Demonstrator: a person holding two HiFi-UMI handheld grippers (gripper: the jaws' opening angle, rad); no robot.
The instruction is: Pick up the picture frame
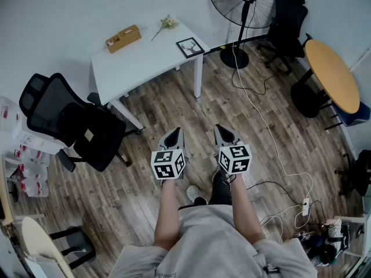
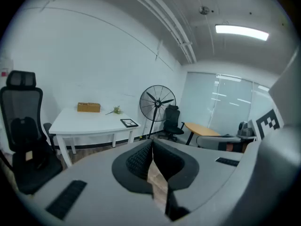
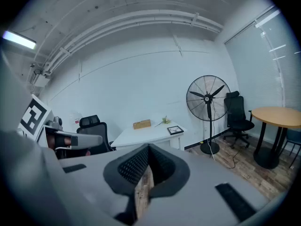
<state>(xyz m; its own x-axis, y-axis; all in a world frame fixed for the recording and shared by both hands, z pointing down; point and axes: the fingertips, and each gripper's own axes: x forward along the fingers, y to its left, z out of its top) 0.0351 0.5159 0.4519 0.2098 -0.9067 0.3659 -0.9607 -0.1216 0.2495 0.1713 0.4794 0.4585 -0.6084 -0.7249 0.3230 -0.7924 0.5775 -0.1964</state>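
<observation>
A small black picture frame (image 1: pixel 189 47) lies flat near the right corner of the white table (image 1: pixel 136 65); it also shows as a dark frame (image 2: pixel 129 123) in the left gripper view and a dark frame (image 3: pixel 175 130) in the right gripper view. My left gripper (image 1: pixel 175 135) and right gripper (image 1: pixel 223 133) hover side by side over the wooden floor, well short of the table. Both are shut with nothing between their jaws. The tips point towards the table.
A black office chair (image 1: pixel 69 123) stands left of the table. A tissue box (image 1: pixel 123 39) and a flower sprig (image 1: pixel 166 24) rest on the table. A standing fan (image 1: pixel 243 16), another chair (image 1: pixel 288 22) and a round wooden table (image 1: pixel 330 74) are to the right; a cable (image 1: pixel 264 120) trails across the floor.
</observation>
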